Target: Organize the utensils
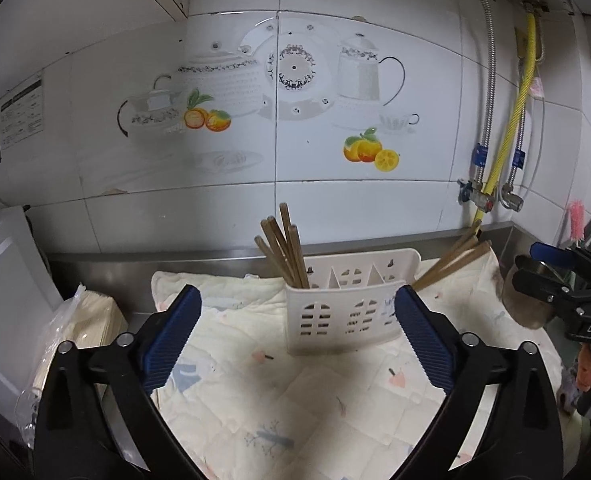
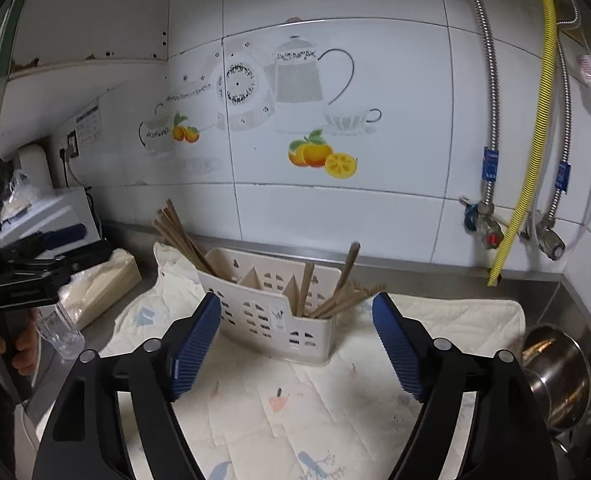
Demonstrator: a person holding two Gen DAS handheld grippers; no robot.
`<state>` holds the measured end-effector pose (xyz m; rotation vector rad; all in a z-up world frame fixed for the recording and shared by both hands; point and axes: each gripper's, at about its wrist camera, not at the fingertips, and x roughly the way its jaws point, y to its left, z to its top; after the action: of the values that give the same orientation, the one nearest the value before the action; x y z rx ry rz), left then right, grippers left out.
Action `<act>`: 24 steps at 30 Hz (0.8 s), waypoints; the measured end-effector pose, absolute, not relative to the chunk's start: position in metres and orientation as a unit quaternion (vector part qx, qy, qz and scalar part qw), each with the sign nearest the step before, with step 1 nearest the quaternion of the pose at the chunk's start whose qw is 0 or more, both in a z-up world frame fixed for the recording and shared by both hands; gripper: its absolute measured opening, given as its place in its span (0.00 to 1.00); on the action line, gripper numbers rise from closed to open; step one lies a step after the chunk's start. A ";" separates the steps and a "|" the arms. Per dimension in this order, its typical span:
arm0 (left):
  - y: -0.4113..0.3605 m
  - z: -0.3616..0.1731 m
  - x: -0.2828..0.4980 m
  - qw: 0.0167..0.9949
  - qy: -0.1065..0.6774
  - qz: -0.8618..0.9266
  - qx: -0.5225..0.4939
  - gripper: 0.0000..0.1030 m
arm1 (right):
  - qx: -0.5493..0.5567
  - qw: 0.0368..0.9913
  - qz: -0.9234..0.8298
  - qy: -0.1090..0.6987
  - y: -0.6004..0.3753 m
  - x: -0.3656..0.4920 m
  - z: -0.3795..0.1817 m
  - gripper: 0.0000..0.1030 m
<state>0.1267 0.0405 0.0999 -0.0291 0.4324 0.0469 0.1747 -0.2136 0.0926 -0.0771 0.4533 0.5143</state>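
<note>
A white plastic utensil caddy (image 1: 341,314) (image 2: 271,312) with slotted sides stands on a quilted cream cloth (image 1: 295,400) (image 2: 295,412). Several brown chopsticks (image 1: 285,252) (image 2: 179,236) stand in its left compartment. More chopsticks (image 1: 451,260) (image 2: 335,296) lean out of its right compartment. My left gripper (image 1: 297,300) is open and empty, just in front of the caddy. My right gripper (image 2: 297,306) is open and empty, also in front of the caddy. Each gripper shows at the edge of the other's view, the right (image 1: 567,292) and the left (image 2: 35,264).
A steel pot (image 2: 555,376) (image 1: 527,292) sits at the right of the cloth. A clear glass (image 2: 61,332), a bagged pack (image 1: 79,332) and a white appliance (image 1: 3,288) stand at the left. Tiled wall with hoses and valves (image 2: 491,236) is behind.
</note>
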 end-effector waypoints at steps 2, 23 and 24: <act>0.039 0.096 0.119 0.976 0.215 0.026 -0.013 0.95 | -0.041 0.941 0.249 0.225 -0.213 0.170 0.087 0.82; 0.036 0.055 0.072 0.971 0.229 0.053 -0.031 0.95 | -0.028 0.943 0.220 0.249 -0.223 0.134 0.044 0.90; 0.036 0.055 0.071 0.972 0.229 0.054 -0.031 0.95 | -0.028 0.943 0.218 0.249 -0.223 0.132 0.043 0.90</act>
<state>0.0705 0.0364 0.0548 -0.0628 0.4619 0.1082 0.1324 -0.2233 0.0428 -0.0566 0.5086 0.4454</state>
